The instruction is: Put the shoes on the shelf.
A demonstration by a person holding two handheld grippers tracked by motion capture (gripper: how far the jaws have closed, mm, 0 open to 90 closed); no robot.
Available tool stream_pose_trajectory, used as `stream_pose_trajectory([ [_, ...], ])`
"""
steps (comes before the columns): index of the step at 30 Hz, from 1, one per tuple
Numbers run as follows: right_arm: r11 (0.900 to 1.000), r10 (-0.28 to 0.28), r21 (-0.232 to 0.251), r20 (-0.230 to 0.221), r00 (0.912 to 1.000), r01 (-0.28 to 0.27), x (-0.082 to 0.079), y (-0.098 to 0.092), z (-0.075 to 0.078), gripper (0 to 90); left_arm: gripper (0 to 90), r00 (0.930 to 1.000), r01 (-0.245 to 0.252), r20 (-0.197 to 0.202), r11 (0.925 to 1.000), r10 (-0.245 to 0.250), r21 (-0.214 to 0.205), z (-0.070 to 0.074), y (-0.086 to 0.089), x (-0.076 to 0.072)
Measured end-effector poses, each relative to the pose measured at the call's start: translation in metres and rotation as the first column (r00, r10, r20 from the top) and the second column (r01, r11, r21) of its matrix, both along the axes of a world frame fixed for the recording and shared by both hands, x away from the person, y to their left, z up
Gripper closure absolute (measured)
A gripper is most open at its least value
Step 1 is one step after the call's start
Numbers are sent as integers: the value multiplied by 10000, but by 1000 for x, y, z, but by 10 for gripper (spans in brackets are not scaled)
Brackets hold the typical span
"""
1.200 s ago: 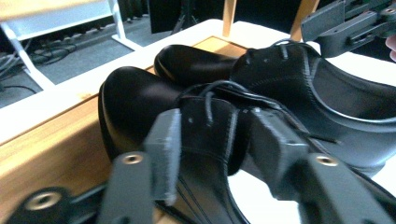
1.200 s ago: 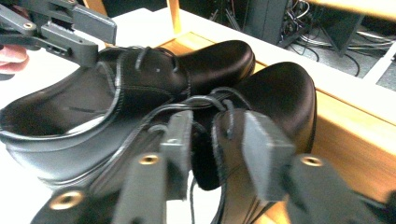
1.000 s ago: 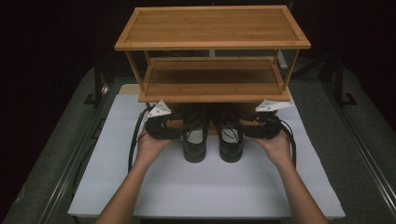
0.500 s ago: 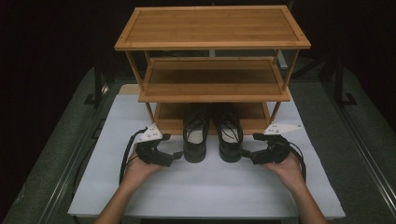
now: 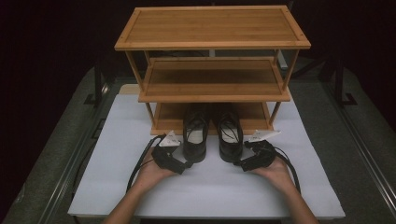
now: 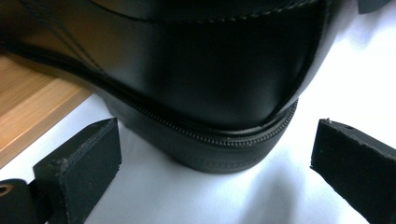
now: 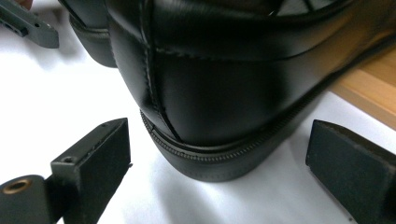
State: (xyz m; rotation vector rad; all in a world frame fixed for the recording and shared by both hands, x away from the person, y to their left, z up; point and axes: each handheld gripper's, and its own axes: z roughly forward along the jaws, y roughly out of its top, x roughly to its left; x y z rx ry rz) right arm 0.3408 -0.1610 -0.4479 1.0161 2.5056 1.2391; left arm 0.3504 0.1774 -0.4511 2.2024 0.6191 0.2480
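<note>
Landmark: bamboo shoe rack (image 5: 212,46) with three shelves, standing at the far half of the white mat (image 5: 210,191); all places below are given relative to it.
Left shoe (image 5: 194,136): black leather lace-up; toe end resting on the rack's lowest shelf (image 5: 168,116), heel end projecting off the shelf's front edge onto the mat. In the left gripper view its heel (image 6: 210,93) stands on the mat, with the wooden shelf edge (image 6: 32,112) beside it.
Right shoe (image 5: 229,135): same make, just beside the left shoe and parallel to it, likewise half on the lowest shelf and half on the mat. In the right gripper view its heel (image 7: 219,102) rests on the mat.
Left gripper (image 5: 186,164): in front of the rack, low on the mat, pointing at the left shoe's heel. Its jaws have just been opening and stand spread; the heel lies ahead of the gap between the pads (image 6: 91,163), which do not touch it.
Right gripper (image 5: 239,163): in front of the rack, mirroring the left one, pointing at the right shoe's heel. Its jaws have just been opening and stand spread wide; the pads (image 7: 100,158) are clear of the leather on both sides.
Hands: each forearm enters from the near edge of the mat, opposite the rack, and cups its gripper from behind.
Upper shelves: bare wood, directly above the two shoes.
</note>
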Motion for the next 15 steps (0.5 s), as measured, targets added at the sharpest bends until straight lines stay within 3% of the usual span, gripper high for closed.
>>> stream_pose_trajectory([
  [2, 9998, 52, -205, 12, 10000, -52, 2, 4, -5, 62, 14, 9999, 78, -99, 9994, -74, 352, -2, -4, 2],
  [5, 9983, 62, -587, -35, 10000, -64, 5, 9, -10, 56, 13, 10000, 14, 96, 9968, -22, 796, -2, -10, 3],
  [11, 9987, 174, -474, 70, 9998, -170, 6, 15, -10, 83, 35, 9999, -19, 136, 9961, 7, 877, -3, -16, 6],
  [15, 9987, 328, -386, 216, 9992, -319, 6, 25, -9, 113, 71, 9999, -54, 145, 9976, 44, 691, -3, -17, 7],
])
